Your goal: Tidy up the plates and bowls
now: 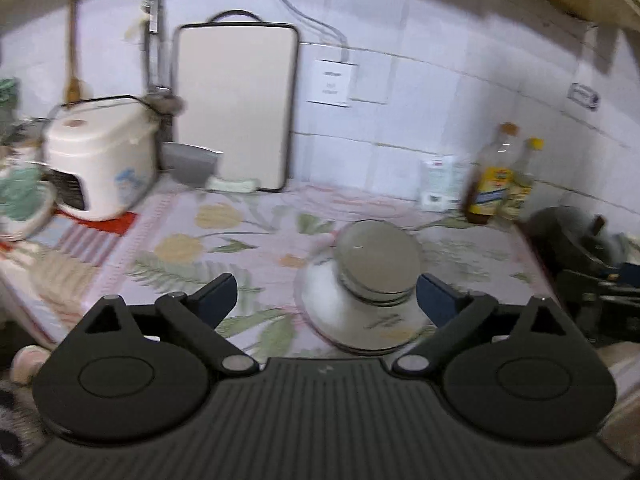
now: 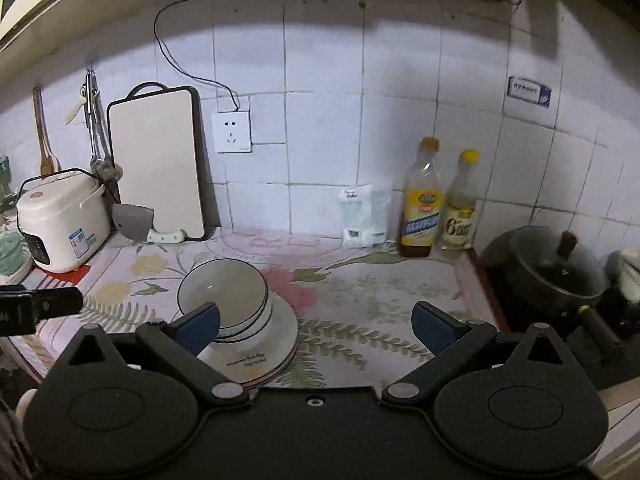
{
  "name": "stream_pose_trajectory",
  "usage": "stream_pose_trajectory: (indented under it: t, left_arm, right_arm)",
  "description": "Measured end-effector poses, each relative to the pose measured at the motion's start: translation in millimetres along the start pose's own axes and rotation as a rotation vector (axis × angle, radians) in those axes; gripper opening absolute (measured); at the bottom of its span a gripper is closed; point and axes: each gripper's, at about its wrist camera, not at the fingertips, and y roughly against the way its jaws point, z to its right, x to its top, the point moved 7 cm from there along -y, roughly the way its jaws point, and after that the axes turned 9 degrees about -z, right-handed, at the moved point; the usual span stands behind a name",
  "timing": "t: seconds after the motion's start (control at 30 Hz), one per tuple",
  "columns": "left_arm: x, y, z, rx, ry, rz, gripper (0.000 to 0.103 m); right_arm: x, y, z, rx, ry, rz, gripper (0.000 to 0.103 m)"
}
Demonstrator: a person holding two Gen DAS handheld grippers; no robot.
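Standing spread and empty, the jaws of the right gripper [image 2: 316, 322] are gripping nothing; its left finger is overlapping the near rim of the bowls [image 2: 224, 292] in view, contact not determinable. The left gripper [image 1: 326, 298] is likewise showing wide-parted jaws holding nothing, hovering just short of the same pile. Bowls are sitting nested, tilted slightly, on top of the stacked plates [image 2: 276, 338], which are resting on the floral-covered desk [image 2: 360, 280]. Judging from this, stacking is appearing largely complete; no loose crockery is showing elsewhere. Both grippers are pointing level toward the tiled wall, the left one's picture being motion-blurred.
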Motion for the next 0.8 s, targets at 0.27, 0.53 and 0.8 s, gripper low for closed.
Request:
stream_pose_trajectory:
  t: [0.27, 0.53, 0.8]
  left_arm:
    - [-11.7, 7.7, -0.3, 0.034, -0.010, -0.075, 0.097]
    - [-21.7, 14.5, 13.2, 0.039, -0.085, -0.075, 0.097]
    - [-33.2, 8.3, 18.2, 0.069, -0.112, -0.103, 0.097]
  right_arm:
    - [-11.4, 19.2, 2.8, -0.012, 0.013, -0.077, 0.103]
    - [-30.5, 26.1, 3.9, -0.056, -0.010, -0.057, 0.103]
    - [-35.4, 26.4, 0.2, -0.113, 0.010, -0.006, 0.103]
